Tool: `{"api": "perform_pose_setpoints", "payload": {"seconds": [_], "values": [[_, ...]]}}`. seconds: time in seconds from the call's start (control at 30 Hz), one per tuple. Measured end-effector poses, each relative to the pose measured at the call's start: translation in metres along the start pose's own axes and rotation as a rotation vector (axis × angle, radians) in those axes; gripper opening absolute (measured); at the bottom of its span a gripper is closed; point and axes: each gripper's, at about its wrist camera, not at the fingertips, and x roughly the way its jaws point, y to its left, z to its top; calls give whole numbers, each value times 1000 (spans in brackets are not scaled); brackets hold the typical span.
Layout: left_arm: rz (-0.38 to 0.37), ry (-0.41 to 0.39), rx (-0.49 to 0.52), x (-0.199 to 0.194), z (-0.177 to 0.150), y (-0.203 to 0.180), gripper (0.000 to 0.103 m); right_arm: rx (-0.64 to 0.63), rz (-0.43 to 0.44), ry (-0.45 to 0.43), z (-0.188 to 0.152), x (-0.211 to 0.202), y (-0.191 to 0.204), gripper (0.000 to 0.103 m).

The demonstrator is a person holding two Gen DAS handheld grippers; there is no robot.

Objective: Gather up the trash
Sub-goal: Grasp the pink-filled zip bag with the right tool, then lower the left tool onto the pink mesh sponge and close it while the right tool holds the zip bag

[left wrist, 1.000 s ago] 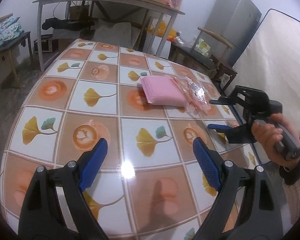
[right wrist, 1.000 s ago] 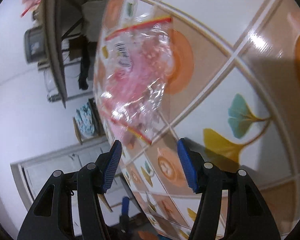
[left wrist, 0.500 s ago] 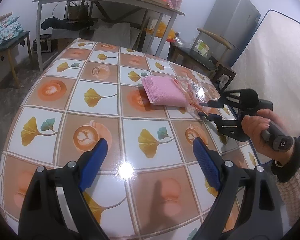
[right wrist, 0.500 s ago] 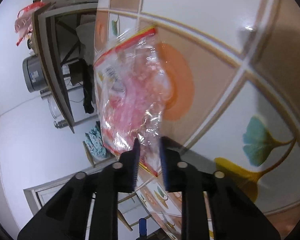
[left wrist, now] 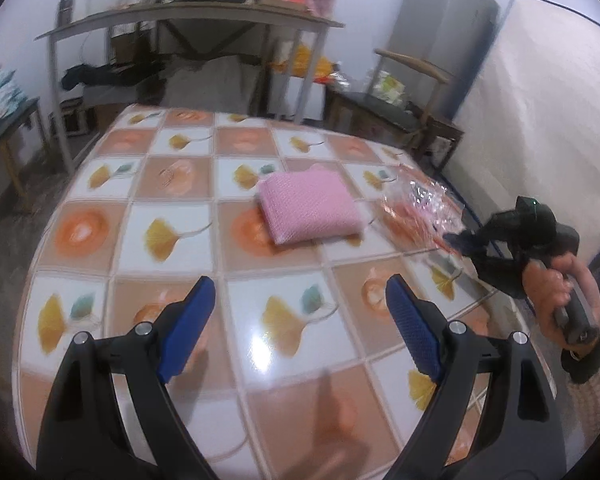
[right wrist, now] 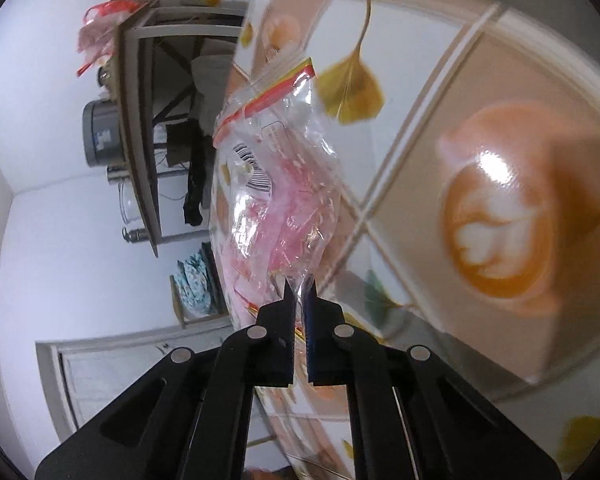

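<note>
The crinkled clear plastic bag, lying at the counter's three o'clock edge beside a folded pink cloth, is being pinched at its near corner by the right tool, clenched on the film. The left tool is being held released and empty. The pick-up step is judged in hand; next, the bag needs lifting clear.

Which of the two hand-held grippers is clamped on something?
The right hand-held gripper, pinching the clear plastic bag. The left hand-held gripper stands open and empty over the table.
</note>
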Motion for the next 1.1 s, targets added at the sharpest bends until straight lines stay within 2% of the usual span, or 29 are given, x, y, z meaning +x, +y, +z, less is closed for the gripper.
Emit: {"api": "perform_pose_setpoints", "payload": {"seconds": [0.2,0.23,0.27,0.3,0.33,0.4,0.47,0.53,0.57,0.6,0.67,0.87,1.07,1.1], "values": [[-9,50,-3,46,52,-1,82,-132,-34,39,-4,-31,-3,4],[2,56,-10,53,60,-1,78,-147,-38,48,-5,-32,-3,4],[21,68,-19,69,74,-1,66,-163,-40,59,-8,-34,-3,4],[29,75,-20,79,82,-1,60,-171,-42,64,-9,-35,-4,4],[46,83,-16,93,93,-2,59,-177,-40,70,-11,-37,-5,4],[84,92,-2,119,111,-5,48,-183,-31,82,-12,-39,-8,4],[117,133,20,149,124,-9,44,-186,-26,84,-11,-40,-8,4],[147,197,31,174,128,-10,30,-189,-22,82,-10,-44,-9,4],[164,242,31,187,127,-8,17,-190,-18,79,-9,-46,-9,4],[176,273,28,194,124,-6,10,-190,-16,76,-8,-47,-10,4],[177,312,27,200,116,-5,5,-192,-9,72,-10,-53,-14,4],[142,368,73,170,79,-17,5,-198,-11,69,-13,-62,-22,4],[69,395,32,114,24,-16,5,-204,-9,73,-26,-68,-26,4],[48,390,5,100,13,-12,10,-201,-8,79,-28,-68,-28,4]]}}
